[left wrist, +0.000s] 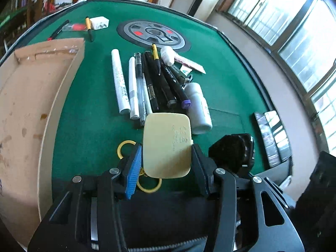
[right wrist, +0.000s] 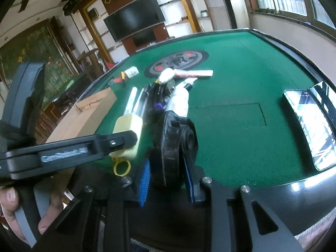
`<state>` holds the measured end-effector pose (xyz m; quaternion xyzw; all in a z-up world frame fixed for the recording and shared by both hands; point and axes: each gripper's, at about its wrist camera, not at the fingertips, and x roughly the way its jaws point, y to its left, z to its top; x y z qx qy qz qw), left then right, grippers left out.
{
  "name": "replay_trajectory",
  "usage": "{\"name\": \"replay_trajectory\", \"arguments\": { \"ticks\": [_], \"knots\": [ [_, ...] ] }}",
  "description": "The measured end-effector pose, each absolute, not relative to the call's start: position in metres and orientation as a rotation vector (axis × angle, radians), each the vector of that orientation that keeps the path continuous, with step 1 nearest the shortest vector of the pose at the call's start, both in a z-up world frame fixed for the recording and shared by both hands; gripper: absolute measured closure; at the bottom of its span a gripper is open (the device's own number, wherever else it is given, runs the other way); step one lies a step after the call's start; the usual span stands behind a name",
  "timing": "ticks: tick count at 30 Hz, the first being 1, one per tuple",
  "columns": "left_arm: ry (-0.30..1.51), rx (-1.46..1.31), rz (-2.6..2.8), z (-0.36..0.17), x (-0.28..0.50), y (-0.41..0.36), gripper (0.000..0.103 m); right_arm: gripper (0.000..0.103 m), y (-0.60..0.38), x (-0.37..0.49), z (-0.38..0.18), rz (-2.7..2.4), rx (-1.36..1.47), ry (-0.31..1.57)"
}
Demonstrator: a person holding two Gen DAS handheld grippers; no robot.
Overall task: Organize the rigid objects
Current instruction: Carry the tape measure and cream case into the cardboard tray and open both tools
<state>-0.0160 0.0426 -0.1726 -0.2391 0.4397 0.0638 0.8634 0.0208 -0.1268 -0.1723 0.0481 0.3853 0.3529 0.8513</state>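
So the cream-coloured flat case (left wrist: pixel 167 146) is pinched between the fingers of the left tool (left wrist: pixel 166 159), held up a bit over the green bench (left wrist: pixel 220 88), with a couple of yellow rings (left wrist: pixel 126 149) hanging off it underneath. The right tool (right wrist: pixel 167 172) is clamped on a chunky black round thing (right wrist: pixel 174 147), looks like a tape-measure sort of object but I can't tell for sure; it sits just to the right of the case. Right beyond the case there's a row of pens and markers (left wrist: pixel 142 84) lying side by side on the felt, white ones on the left, black ones on the right, and a white bottle (left wrist: pixel 198 107) on its side next to them. A white-capped tube (left wrist: pixel 180 59) lies at the far end of that pile, by the round grey disc (left wrist: pixel 151 33) set in the bench. Cardboard box (left wrist: pixel 31 96) is off to the left, and two phones (right wrist: pixel 310 124) lie near the right edge.
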Motion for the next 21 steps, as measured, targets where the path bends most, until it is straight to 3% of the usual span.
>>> {"name": "replay_trajectory", "arguments": {
  "ticks": [12, 21],
  "knots": [
    [0.738, -0.672, 0.218, -0.102, -0.108, 0.106, 0.057, 0.074, -0.089, -0.013, -0.121, 0.953, 0.109, 0.670],
    [0.688, -0.682, 0.427, -0.089, -0.168, 0.165, 0.057, 0.074, 0.004, -0.036, -0.117, 1.202, 0.025, 0.753]
  ]
}}
